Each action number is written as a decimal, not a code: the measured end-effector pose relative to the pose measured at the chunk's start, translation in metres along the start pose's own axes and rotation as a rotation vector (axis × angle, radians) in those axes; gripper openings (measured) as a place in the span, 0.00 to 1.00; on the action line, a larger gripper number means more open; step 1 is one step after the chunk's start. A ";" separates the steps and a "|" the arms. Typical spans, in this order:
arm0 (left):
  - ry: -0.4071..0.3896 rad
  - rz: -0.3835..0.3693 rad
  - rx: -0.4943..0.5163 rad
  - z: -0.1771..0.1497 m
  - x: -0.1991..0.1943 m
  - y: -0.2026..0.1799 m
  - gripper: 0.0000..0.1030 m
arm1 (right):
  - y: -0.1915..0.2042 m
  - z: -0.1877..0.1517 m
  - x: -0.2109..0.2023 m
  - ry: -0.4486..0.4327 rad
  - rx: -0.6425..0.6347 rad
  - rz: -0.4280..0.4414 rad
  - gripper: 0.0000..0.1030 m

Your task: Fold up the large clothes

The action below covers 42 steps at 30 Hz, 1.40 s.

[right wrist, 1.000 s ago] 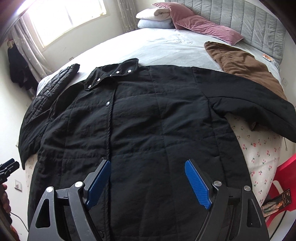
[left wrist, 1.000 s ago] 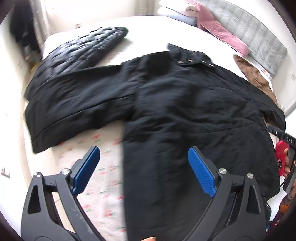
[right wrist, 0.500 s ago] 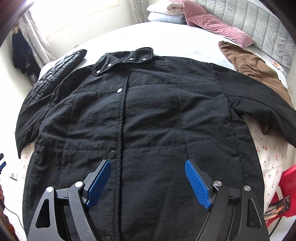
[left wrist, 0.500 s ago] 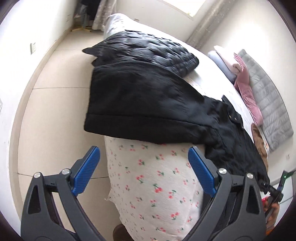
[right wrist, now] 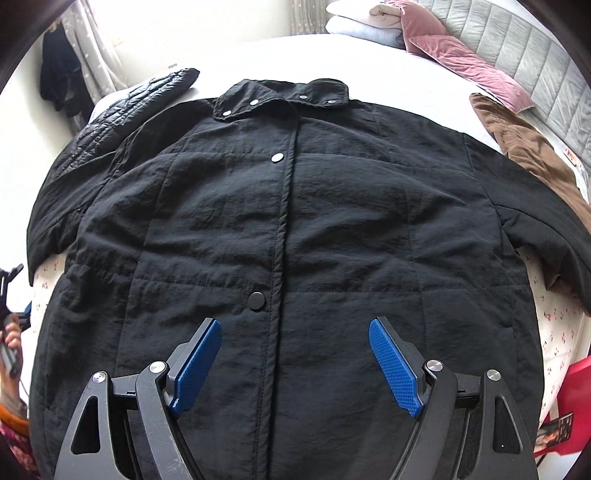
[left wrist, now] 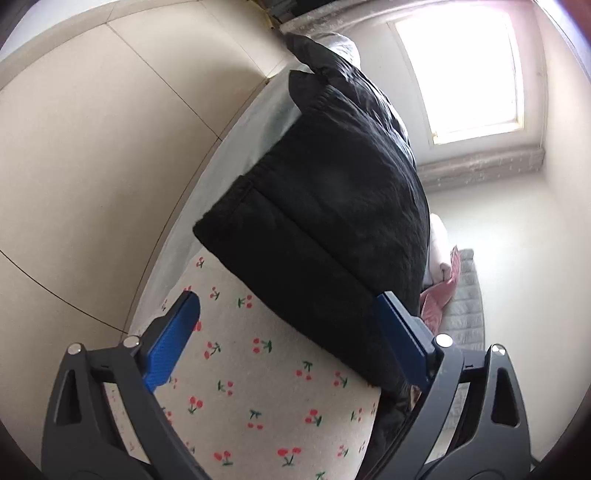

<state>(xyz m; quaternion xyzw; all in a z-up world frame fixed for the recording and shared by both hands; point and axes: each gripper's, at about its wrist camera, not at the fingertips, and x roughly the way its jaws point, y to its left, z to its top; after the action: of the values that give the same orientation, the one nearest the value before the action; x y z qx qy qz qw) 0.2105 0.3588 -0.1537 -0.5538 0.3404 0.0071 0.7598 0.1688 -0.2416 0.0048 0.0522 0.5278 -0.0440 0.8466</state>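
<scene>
My left gripper [left wrist: 288,332] has swung from over the coat body to its sleeve cuff [left wrist: 280,258], jaws wide and empty, while my right gripper [right wrist: 295,354] hovers open over the quilted matte black coat [right wrist: 288,206] spread flat ahead.

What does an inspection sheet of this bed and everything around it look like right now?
Surface: bed, cherry-print sheet at its near end.
Job's things: black coat spread flat, front up, sleeves out; its cuff hangs over the bed edge.
Clutter: quilted jacket, brown garment, pink cushion, folded bedding, red object.
Grippers: left hand-held gripper open, facing the cuff; right hand-held gripper open above the coat's hem.
Cables: nothing seen.
Surroundings: window, curtains, padded headboard, tiled floor.
</scene>
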 end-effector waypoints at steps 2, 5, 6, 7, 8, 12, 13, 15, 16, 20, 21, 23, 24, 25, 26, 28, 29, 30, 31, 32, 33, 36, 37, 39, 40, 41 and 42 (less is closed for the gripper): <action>-0.043 -0.025 -0.052 0.003 0.003 0.008 0.63 | -0.001 -0.002 0.002 0.000 0.003 0.010 0.81; -0.104 -0.020 -0.063 0.009 -0.003 0.004 0.09 | -0.005 -0.004 0.006 0.006 0.017 0.017 0.81; -0.124 -0.016 -0.044 0.010 -0.008 -0.001 0.09 | -0.008 -0.005 0.007 0.006 0.025 0.021 0.81; -0.156 -0.008 -0.018 0.011 -0.015 -0.009 0.07 | -0.010 -0.005 0.007 0.006 0.032 0.026 0.81; -0.193 -0.004 0.018 0.012 -0.024 -0.020 0.07 | -0.013 -0.006 0.008 0.006 0.041 0.033 0.81; -0.303 -0.023 0.166 0.015 -0.060 -0.071 0.06 | -0.022 -0.008 0.010 -0.002 0.073 0.063 0.81; -0.322 -0.044 0.215 0.015 -0.069 -0.092 0.06 | -0.023 -0.008 0.010 -0.005 0.078 0.071 0.81; -0.344 -0.076 0.299 0.010 -0.082 -0.127 0.06 | -0.024 -0.009 0.011 -0.013 0.081 0.089 0.81; -0.355 -0.091 0.351 0.005 -0.087 -0.149 0.05 | -0.024 -0.009 0.011 -0.016 0.082 0.095 0.81; -0.366 -0.170 0.527 -0.025 -0.099 -0.229 0.05 | -0.025 -0.010 0.013 -0.026 0.085 0.128 0.81; -0.360 -0.195 0.570 -0.036 -0.100 -0.250 0.05 | -0.025 -0.010 0.014 -0.028 0.084 0.131 0.81; -0.332 -0.232 0.636 -0.051 -0.099 -0.283 0.05 | -0.026 -0.010 0.014 -0.035 0.083 0.137 0.81; -0.311 -0.253 0.668 -0.061 -0.096 -0.299 0.05 | -0.028 -0.009 0.014 -0.042 0.087 0.139 0.81; -0.295 -0.265 0.688 -0.072 -0.092 -0.311 0.05 | -0.029 -0.009 0.015 -0.047 0.093 0.143 0.81; -0.273 -0.283 0.714 -0.085 -0.088 -0.325 0.05 | -0.031 -0.008 0.016 -0.050 0.102 0.150 0.81; -0.230 -0.312 0.753 -0.109 -0.078 -0.342 0.05 | -0.036 -0.007 0.016 -0.051 0.119 0.165 0.81; -0.205 -0.325 0.777 -0.125 -0.072 -0.351 0.05 | -0.039 -0.007 0.016 -0.053 0.127 0.169 0.81; -0.181 -0.335 0.801 -0.139 -0.066 -0.360 0.05 | -0.041 -0.007 0.016 -0.056 0.134 0.172 0.81; -0.154 -0.342 0.829 -0.154 -0.058 -0.370 0.05 | -0.043 -0.007 0.015 -0.060 0.141 0.175 0.81; -0.125 -0.348 0.856 -0.170 -0.048 -0.381 0.05 | -0.046 -0.007 0.014 -0.063 0.146 0.176 0.81; -0.098 -0.354 0.880 -0.185 -0.042 -0.387 0.05 | -0.049 -0.007 0.013 -0.069 0.152 0.178 0.81; -0.009 -0.357 0.955 -0.229 -0.021 -0.402 0.05 | -0.058 -0.007 0.009 -0.086 0.179 0.186 0.81; 0.024 -0.353 0.981 -0.245 -0.014 -0.406 0.05 | -0.062 -0.007 0.009 -0.088 0.191 0.188 0.81; 0.083 -0.341 1.024 -0.273 0.003 -0.410 0.05 | -0.068 -0.008 0.009 -0.089 0.208 0.190 0.81; 0.115 -0.333 1.045 -0.285 0.011 -0.409 0.05 | -0.071 -0.008 0.009 -0.090 0.216 0.191 0.81; 0.146 -0.325 1.063 -0.299 0.019 -0.408 0.05 | -0.074 -0.008 0.009 -0.091 0.224 0.193 0.81; 0.171 -0.317 1.076 -0.309 0.024 -0.407 0.05 | -0.076 -0.008 0.009 -0.091 0.231 0.195 0.81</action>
<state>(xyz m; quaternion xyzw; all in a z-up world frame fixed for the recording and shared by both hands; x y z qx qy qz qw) 0.2300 -0.0688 0.1265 -0.1313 0.2689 -0.3264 0.8966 0.1555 -0.3160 -0.0099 0.1981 0.4727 -0.0243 0.8583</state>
